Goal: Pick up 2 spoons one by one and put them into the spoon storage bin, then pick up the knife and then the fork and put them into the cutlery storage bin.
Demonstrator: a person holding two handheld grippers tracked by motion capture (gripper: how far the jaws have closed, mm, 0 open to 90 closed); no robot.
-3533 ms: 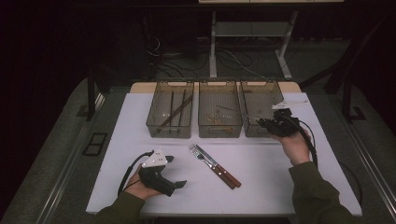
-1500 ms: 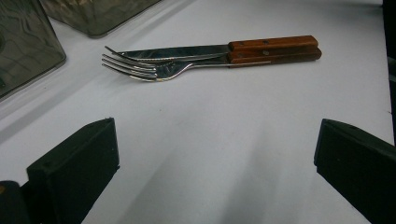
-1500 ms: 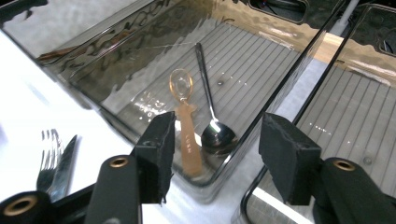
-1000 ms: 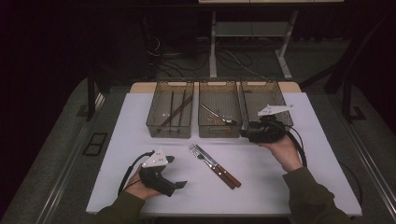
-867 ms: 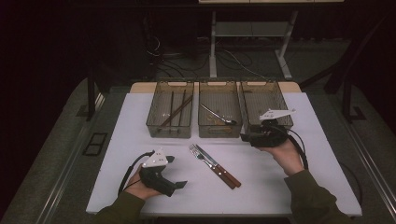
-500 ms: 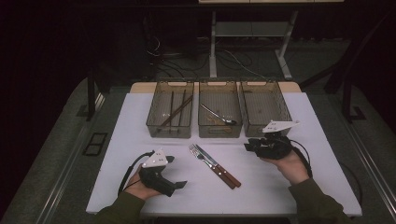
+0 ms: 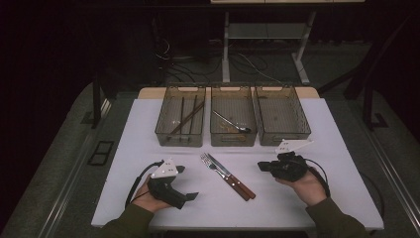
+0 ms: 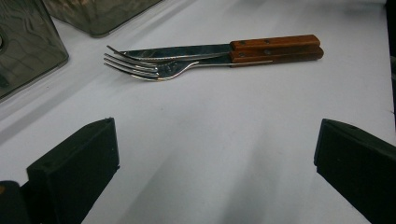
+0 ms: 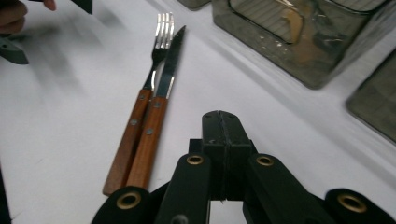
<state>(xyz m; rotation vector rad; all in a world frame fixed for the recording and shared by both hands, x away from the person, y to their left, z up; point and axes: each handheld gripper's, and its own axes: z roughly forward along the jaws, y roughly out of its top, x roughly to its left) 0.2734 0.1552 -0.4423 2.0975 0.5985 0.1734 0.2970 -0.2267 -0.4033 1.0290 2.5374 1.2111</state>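
Left gripper [image 7: 190,196] at 7 o'clock, jaws spread, idle. Right gripper [image 7: 262,166] clenched empty (just closed). Fork [image 7: 214,167] and knife [image 7: 229,174] mid-worktop [image 7: 124,163], side by side. Bins [image 7: 233,123] at 12. Judged: approach step; next, reopen jaws, grasp knife.

fork: steel tines and neck with a brown riveted wooden handle [image 7: 218,173], lying flat on the white tabletop between my two jaws' sides, tines toward the trays, handle slanting down toward my right
knife: steel blade with a matching brown wooden handle [image 7: 233,176], flat on the same surface, parallel to the fork and touching it along the handles, tip just beside the tines
pair: side by side, heads at the same end, nothing holding either one
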